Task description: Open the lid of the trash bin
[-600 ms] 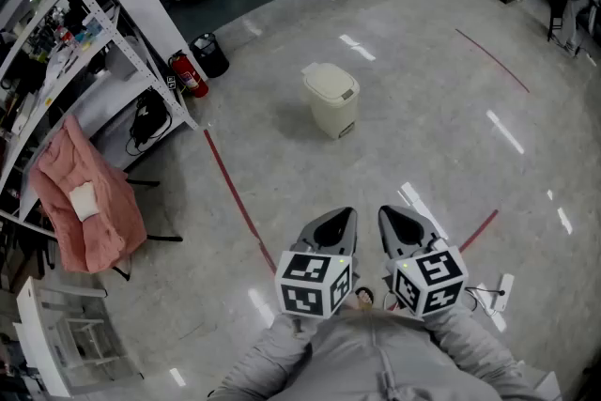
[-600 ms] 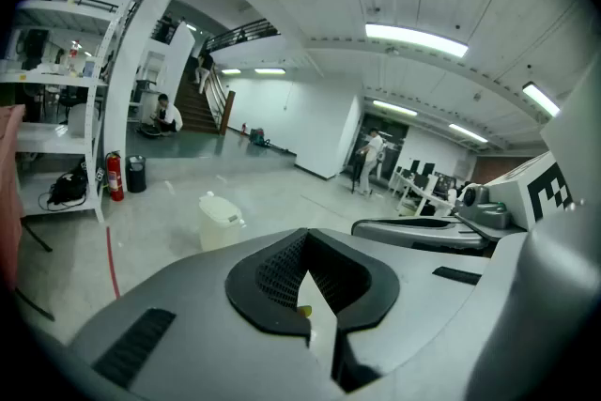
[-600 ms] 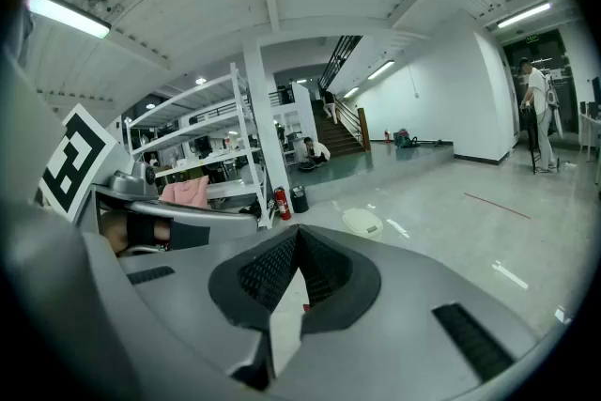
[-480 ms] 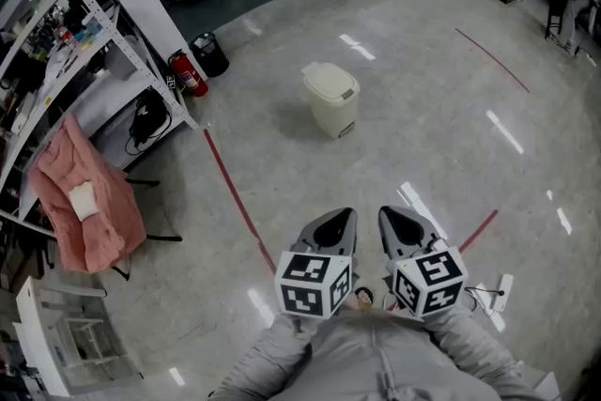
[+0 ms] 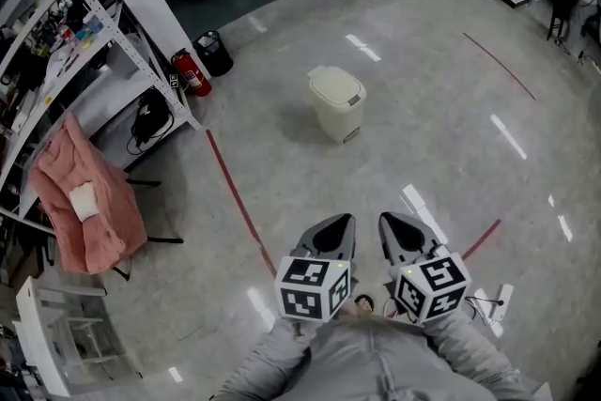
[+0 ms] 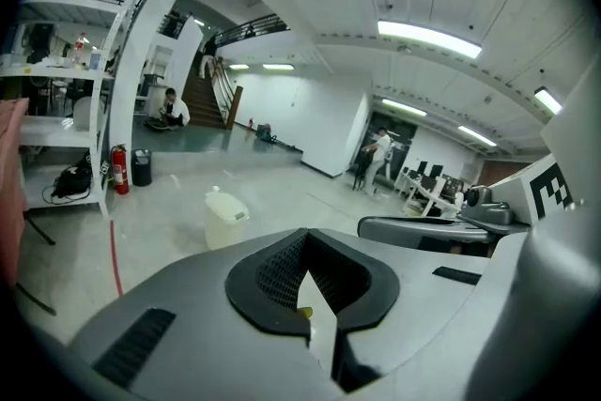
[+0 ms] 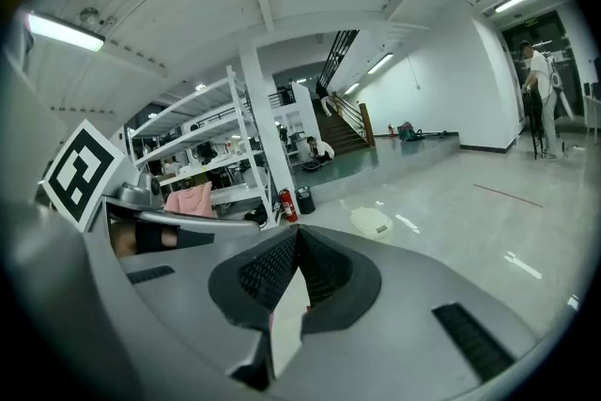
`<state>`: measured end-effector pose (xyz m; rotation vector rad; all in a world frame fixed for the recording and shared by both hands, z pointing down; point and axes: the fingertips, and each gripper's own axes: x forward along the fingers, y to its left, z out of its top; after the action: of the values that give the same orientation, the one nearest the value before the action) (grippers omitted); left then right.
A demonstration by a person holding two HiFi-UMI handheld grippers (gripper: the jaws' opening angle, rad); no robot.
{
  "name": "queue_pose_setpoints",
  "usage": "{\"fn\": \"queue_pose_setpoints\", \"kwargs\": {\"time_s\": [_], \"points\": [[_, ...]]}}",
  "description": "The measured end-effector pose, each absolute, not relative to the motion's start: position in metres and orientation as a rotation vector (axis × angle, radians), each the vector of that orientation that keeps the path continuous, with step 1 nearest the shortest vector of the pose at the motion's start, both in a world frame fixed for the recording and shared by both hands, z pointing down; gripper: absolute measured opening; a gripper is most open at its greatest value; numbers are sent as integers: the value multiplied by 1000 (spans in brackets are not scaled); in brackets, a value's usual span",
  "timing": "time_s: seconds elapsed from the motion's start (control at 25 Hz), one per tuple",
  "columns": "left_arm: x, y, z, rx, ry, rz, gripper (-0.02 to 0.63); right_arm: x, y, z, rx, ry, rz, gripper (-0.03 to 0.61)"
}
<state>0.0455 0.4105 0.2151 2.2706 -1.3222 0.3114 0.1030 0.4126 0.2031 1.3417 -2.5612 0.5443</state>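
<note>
A cream trash bin stands alone on the grey floor, some way ahead of me, with its lid down. It also shows small in the left gripper view and in the right gripper view. My left gripper and right gripper are held side by side close to my body, both pointing toward the bin and far short of it. The jaws of each are shut with nothing between them, as the left gripper and right gripper views show.
A metal shelf rack runs along the left, with a fire extinguisher, a small black bin and a black bag at its foot. A pink cloth hangs over a stand. A red tape line crosses the floor.
The bin sits slightly further right and lower in the head view, from a small shift of the camera. Both grippers keep the same pose.
</note>
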Motion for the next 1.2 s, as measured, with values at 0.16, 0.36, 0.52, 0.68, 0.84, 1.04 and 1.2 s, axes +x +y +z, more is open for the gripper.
{"fn": "queue_pose_setpoints", "kwargs": {"time_s": [0.16,0.36,0.52,0.68,0.84,1.04,1.2], "points": [[45,382,217,2286,-1289,309,5,100,384,209,1340,-2537,558,-3],[36,336,216,2308,-1251,339,5,88,338,209,1348,-2500,529,-3],[18,296,211,2326,-1228,346,5,68,301,203,1348,-2494,523,-3],[0,258,211,2335,-1216,358,5,49,265,202,1352,-2481,511,-3],[-13,224,215,2351,-1200,374,5,38,228,204,1389,-2473,525,-3],[-30,182,220,2362,-1187,383,5,24,184,209,1424,-2455,518,-3],[-38,160,227,2354,-1172,397,5,17,163,215,1432,-2438,529,-3]]}}
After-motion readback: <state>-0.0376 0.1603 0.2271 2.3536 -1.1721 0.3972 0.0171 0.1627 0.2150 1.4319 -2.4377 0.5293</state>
